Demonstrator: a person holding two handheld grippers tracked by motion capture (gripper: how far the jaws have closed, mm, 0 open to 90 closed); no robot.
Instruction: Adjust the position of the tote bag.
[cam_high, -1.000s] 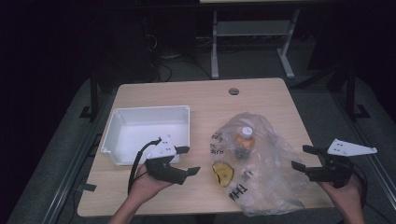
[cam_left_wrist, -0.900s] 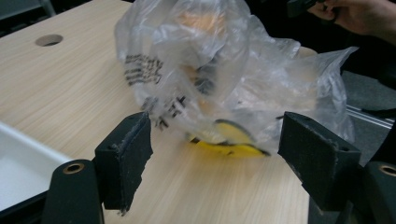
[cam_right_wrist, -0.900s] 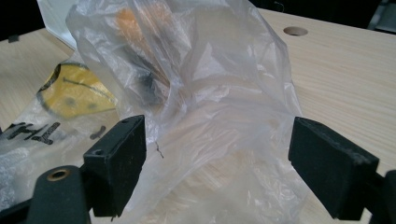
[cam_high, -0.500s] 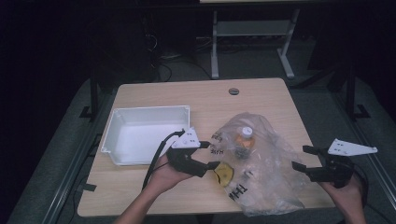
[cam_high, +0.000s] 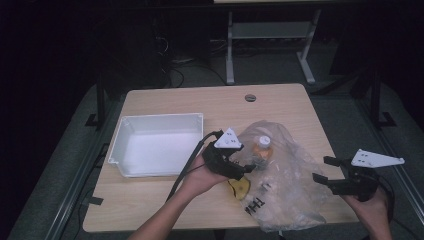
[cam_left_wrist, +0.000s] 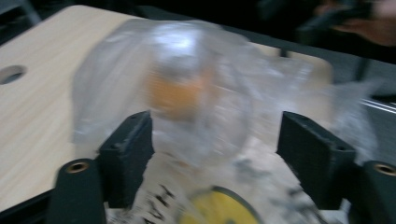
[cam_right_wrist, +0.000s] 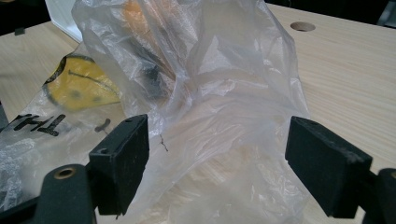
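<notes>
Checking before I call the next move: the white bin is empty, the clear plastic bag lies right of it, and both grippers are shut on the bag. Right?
Not quite. Both grippers are open, not shut on the bag. The left gripper has its jaws spread at the clear plastic bag's edge in the left gripper view, and the right gripper is likewise spread. The white bin is empty, left of the bag.

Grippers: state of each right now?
Left gripper: open, holding nothing, jaws astride the plastic bag.
Right gripper: open, holding nothing.

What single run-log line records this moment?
left hand-held gripper: open, at plastic bag | right hand-held gripper: open, beside bag | white bin: empty
</notes>
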